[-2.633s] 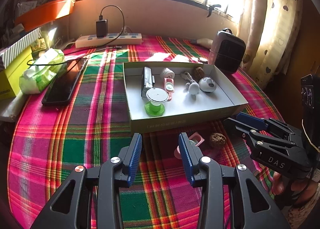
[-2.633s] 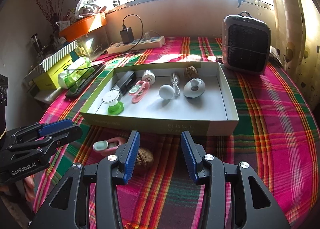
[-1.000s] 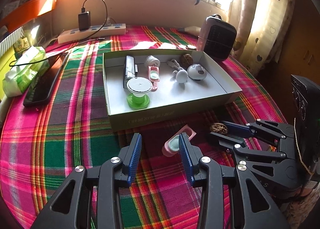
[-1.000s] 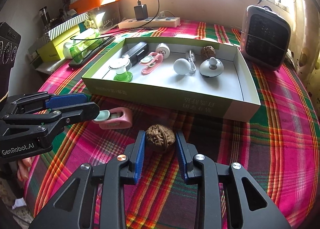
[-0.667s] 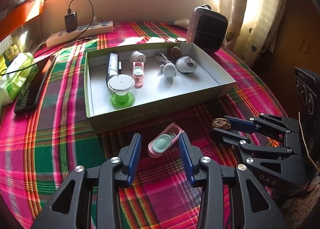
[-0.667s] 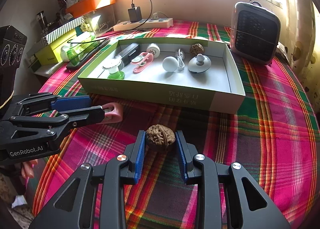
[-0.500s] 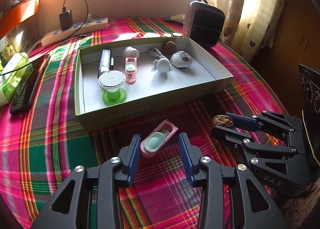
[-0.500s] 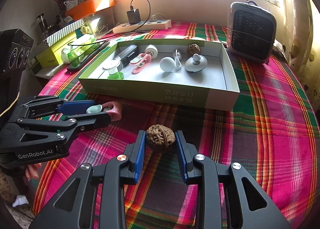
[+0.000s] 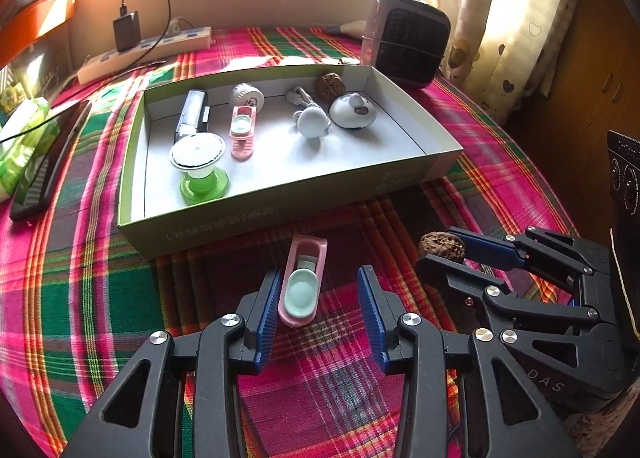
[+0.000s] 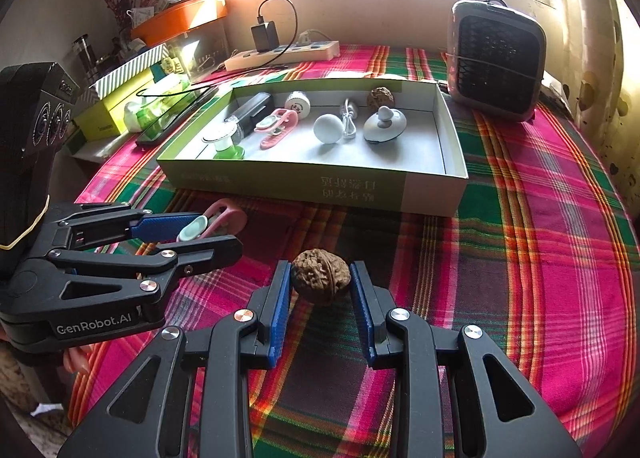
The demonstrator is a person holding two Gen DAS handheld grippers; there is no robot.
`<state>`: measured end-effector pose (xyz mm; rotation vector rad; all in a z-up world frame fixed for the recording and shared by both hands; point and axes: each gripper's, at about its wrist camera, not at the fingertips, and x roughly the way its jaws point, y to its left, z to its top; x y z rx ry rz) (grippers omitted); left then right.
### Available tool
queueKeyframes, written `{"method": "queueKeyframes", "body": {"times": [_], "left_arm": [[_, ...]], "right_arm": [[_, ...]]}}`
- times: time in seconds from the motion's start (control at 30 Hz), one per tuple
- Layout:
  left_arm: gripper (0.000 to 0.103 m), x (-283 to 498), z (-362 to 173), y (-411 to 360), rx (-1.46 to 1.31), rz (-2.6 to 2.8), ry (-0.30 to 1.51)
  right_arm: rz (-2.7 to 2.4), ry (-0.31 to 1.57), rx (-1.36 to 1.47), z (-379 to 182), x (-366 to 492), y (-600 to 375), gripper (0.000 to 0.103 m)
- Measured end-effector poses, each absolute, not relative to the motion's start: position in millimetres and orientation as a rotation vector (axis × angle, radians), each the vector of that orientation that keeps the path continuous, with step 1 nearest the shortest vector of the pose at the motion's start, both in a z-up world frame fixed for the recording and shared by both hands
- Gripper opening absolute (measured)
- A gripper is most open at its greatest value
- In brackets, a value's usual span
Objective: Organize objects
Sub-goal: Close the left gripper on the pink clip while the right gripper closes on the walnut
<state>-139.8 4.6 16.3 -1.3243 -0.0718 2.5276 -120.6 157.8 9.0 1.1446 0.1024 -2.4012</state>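
Right wrist view: my right jaws (image 10: 320,298) clamp the walnut (image 10: 320,276), lifted near the box (image 10: 436,187); left jaws (image 9: 318,298) straddle the pink clip (image 9: 304,282), unclenched. Centre, then squeeze gently.

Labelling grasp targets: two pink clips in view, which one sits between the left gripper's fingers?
The pink clip on the cloth in front of the box, inside the open left gripper. The other clip lies in the box.

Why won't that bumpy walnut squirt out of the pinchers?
The walnut is probably hard, so it shouldn't squash. Its wrinkly shell likely helps the right gripper, shut on both its sides, hold on. It's round, so if let go it may roll across the cloth.
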Motion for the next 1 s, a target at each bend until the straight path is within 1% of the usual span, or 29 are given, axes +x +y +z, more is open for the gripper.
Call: {"method": "queueKeyframes", "body": {"times": [0.57, 0.63, 0.7, 1.0], "left_arm": [[0.036, -142.4, 15.6, 10.2, -1.327, 2.589, -0.052], [0.035, -142.0, 15.6, 10.8, -1.328, 2.598, -0.045], [0.030, -142.1, 15.3, 11.2, -1.330, 2.613, -0.030], [0.022, -143.2, 15.4, 10.0, -1.338, 2.636, -0.013]], "right_arm": [[-2.377, 0.098, 1.158, 6.3, -122.7, 157.8, 0.031], [-2.373, 0.099, 1.159, 6.0, -122.9, 157.0, 0.031], [-2.370, 0.100, 1.163, 5.4, -123.2, 156.9, 0.031], [-2.368, 0.099, 1.164, 5.3, -123.2, 157.0, 0.031]]}}
